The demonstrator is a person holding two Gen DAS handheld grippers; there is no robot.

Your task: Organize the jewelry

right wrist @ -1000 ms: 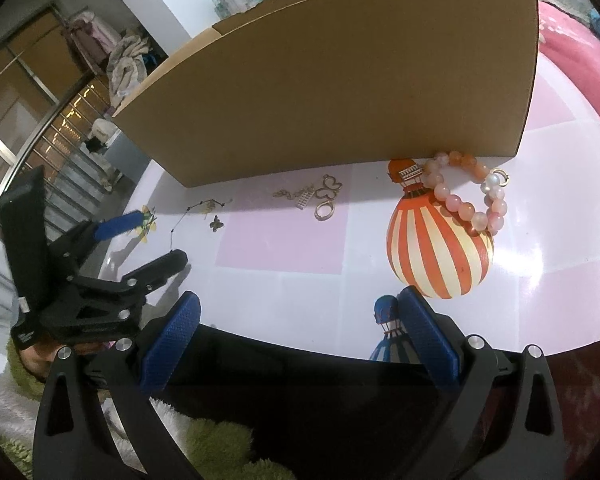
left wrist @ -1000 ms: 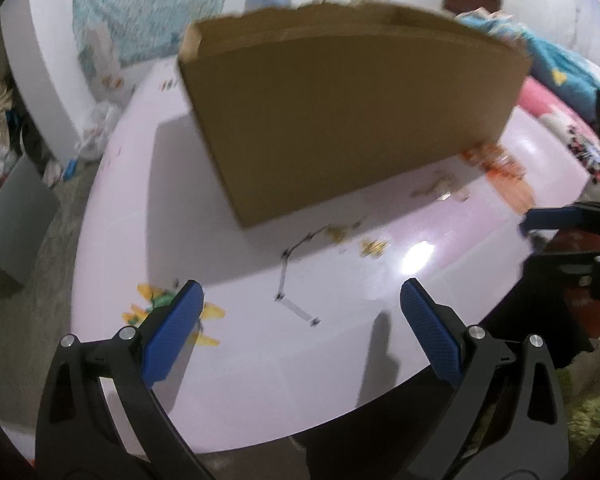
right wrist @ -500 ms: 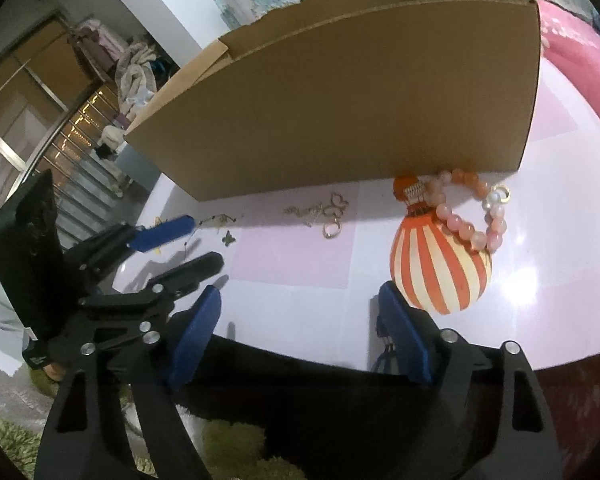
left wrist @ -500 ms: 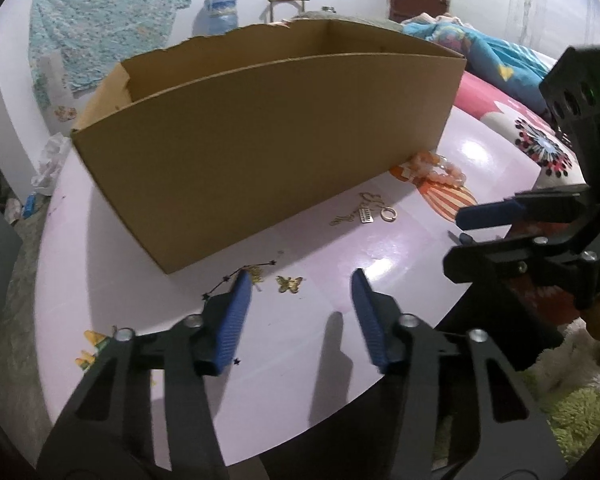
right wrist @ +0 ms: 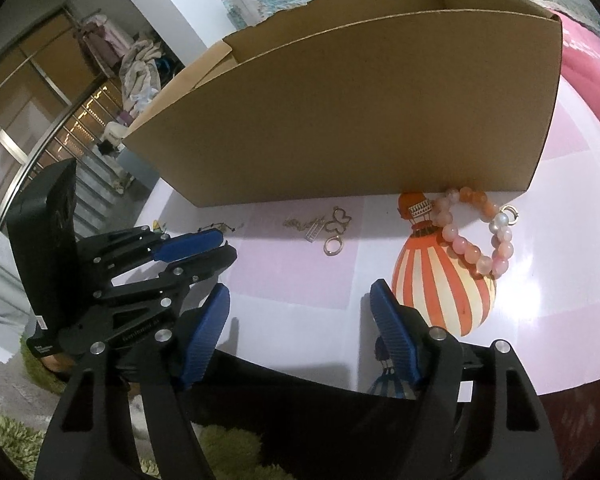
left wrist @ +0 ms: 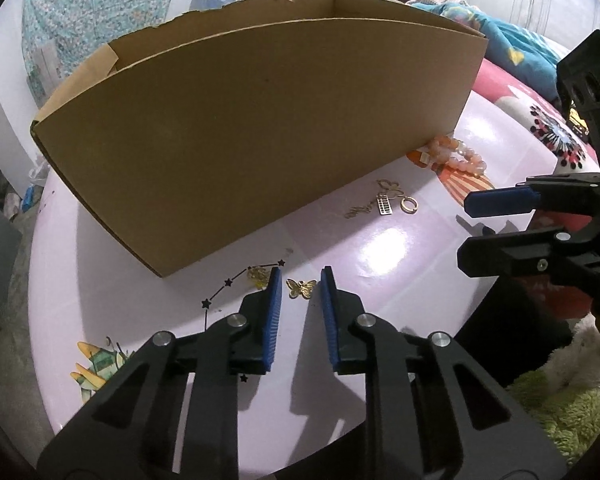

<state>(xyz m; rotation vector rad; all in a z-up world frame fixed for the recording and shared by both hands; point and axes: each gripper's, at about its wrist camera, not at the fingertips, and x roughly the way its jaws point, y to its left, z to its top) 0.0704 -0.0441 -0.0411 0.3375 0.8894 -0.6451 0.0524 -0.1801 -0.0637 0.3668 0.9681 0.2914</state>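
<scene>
1. Here the left gripper (left wrist: 300, 286) hangs low over the glossy pink round worktop (left wrist: 384, 248), its 2 blue-padded fingers (left wrist: 274, 308) either side of a small gold butterfly charm (left wrist: 301, 288); they have just been closing and a narrow gap remains, so the pads do not yet press on the charm.
2. Just left of that charm lies a thin dark chain with star links (left wrist: 228, 282) and another small gold piece (left wrist: 258, 274), close to the left pad.
3. The right gripper (right wrist: 300, 312) waits near the worktop's edge with its fingers apart and nothing between them; they have just been narrowing a little too.
4. Further pieces lie loose by the foot of the open brown cardboard box (left wrist: 260, 128): a gold cluster of chain, butterfly outline and ring (right wrist: 328, 230), and a pink and orange bead bracelet (right wrist: 476, 236) resting over the printed striped balloon.
5. The step in hand looks like picking up the butterfly charm, with the sorting barely begun, since all the jewelry in view lies outside the box.
6. Next, the pads need to meet on the flat charm, which will likely be hard to pinch off a slick surface; the tips must drop right to the worktop without snagging the nearby chain, then carry it over the tall box wall.
</scene>
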